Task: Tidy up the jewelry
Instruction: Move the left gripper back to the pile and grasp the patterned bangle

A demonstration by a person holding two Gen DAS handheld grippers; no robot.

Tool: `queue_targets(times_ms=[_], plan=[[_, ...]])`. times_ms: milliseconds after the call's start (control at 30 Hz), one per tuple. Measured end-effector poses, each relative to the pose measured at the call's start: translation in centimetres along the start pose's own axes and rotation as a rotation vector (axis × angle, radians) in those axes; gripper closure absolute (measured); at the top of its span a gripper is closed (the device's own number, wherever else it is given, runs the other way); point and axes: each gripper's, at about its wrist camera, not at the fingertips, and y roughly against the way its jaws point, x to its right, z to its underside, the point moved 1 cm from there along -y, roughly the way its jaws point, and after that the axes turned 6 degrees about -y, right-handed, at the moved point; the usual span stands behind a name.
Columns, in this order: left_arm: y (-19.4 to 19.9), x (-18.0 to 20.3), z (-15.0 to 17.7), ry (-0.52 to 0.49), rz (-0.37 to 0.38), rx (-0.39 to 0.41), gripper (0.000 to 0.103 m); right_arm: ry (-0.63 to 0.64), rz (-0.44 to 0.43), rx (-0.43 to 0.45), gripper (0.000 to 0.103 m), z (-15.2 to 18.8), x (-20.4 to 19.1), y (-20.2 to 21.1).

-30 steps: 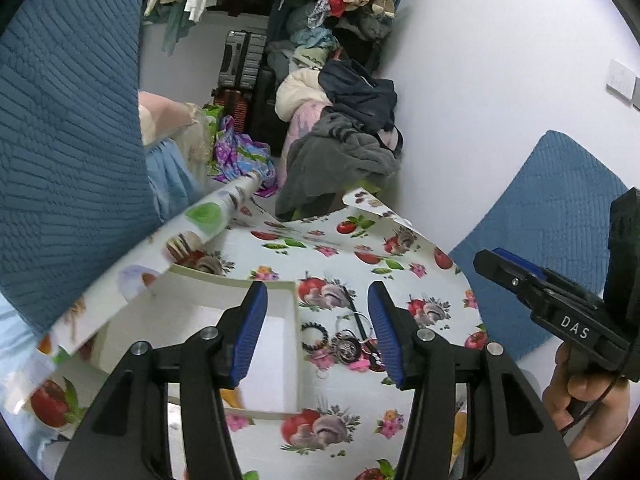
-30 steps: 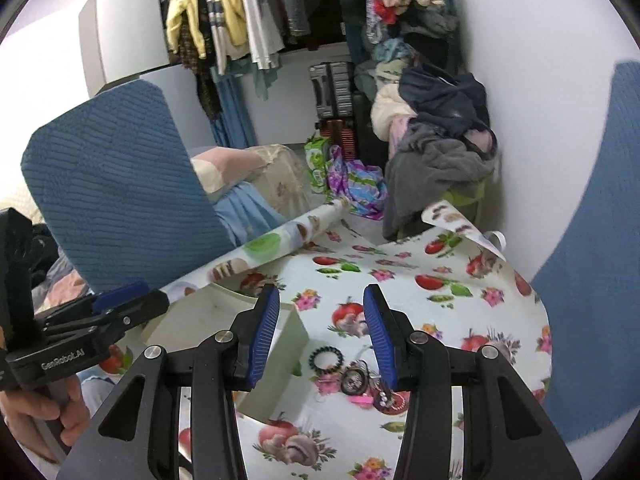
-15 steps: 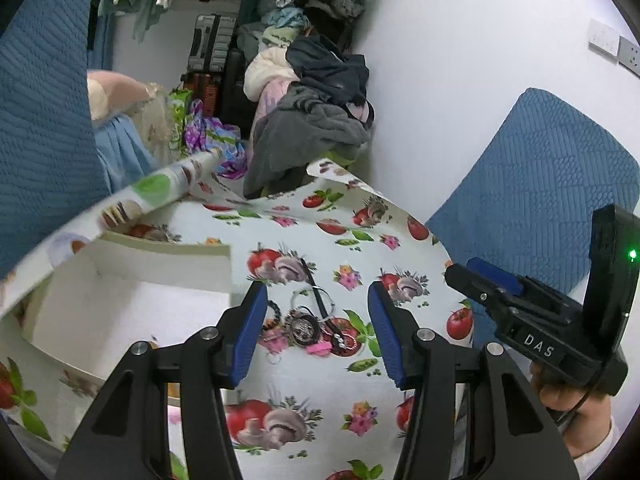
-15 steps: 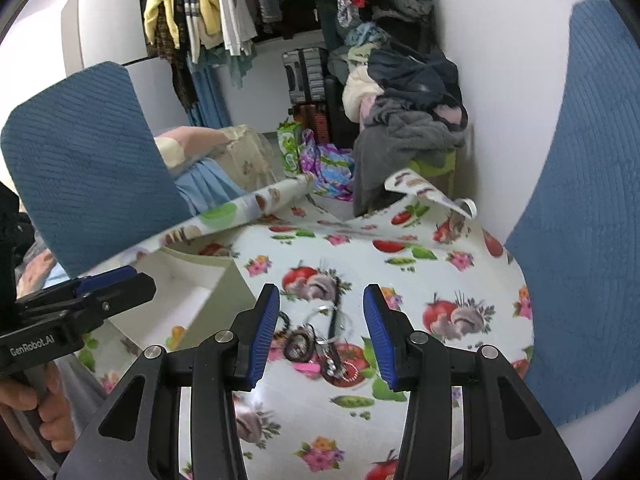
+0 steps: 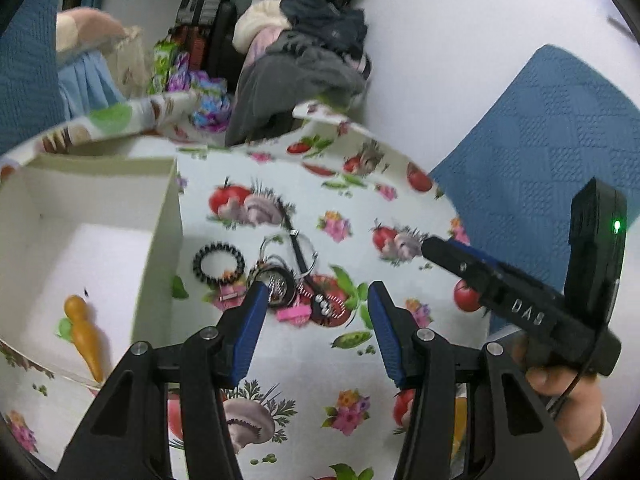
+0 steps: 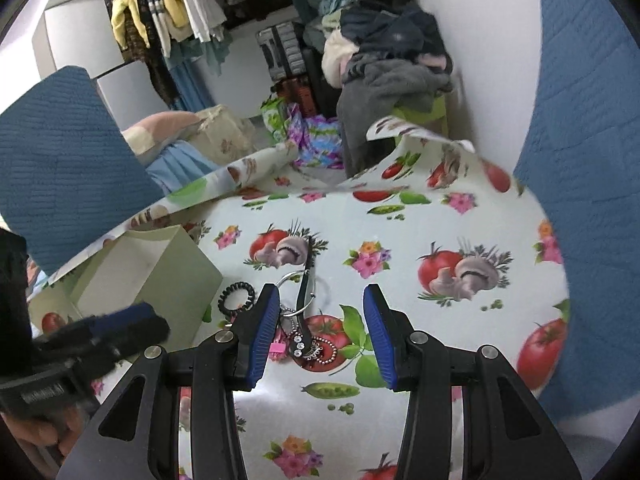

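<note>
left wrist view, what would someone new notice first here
The small heap of jewelry on the fruit-print tablecloth, right ahead of the open left gripper: a black coiled ring, metal hoops and a pink bit. To its left stands an open white box with an orange, peg-like piece inside. At the right edge, the right gripper points toward the heap.

A: Lighting's soft, even indoor stuff, no hard shadows, slight sheen on the tablecloth [image 6: 280, 396] near the bottom.

B: Yep, heavy fisheye bending, black corners, and motion blur smearing both views.
</note>
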Motion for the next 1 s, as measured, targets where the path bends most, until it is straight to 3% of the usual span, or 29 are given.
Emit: queue_targets(times_ms=[167, 367, 567, 900, 1000], plan=[[-2.6, -0.3, 0.5, -0.006, -0.039, -0.056, 0.053, -0.014, -0.046, -0.1, 0.065, -0.3, 0.8, -3.6], [-6.1, -0.8, 0.7, 0.006, -0.05, -0.129, 0.068, 0.001, -0.078, -0.204, 0.073, -1.2, 1.2, -8.5], [-8.2, -0.5, 0.7, -0.023, -0.062, -0.166, 0.071, -0.016, -0.119, -0.3, 0.076, -1.5, 1.7, -12.3], [-10.3, -1.0, 0.1, -0.001, -0.055, -0.193, 0.074, -0.046, -0.151, -0.351, 0.078, -1.9, 1.7, -14.5], [-11.1, -1.1, 0.4, -0.004, -0.058, -0.209, 0.086, -0.039, -0.138, -0.358, 0.078, -1.9, 1.6, -15.0]])
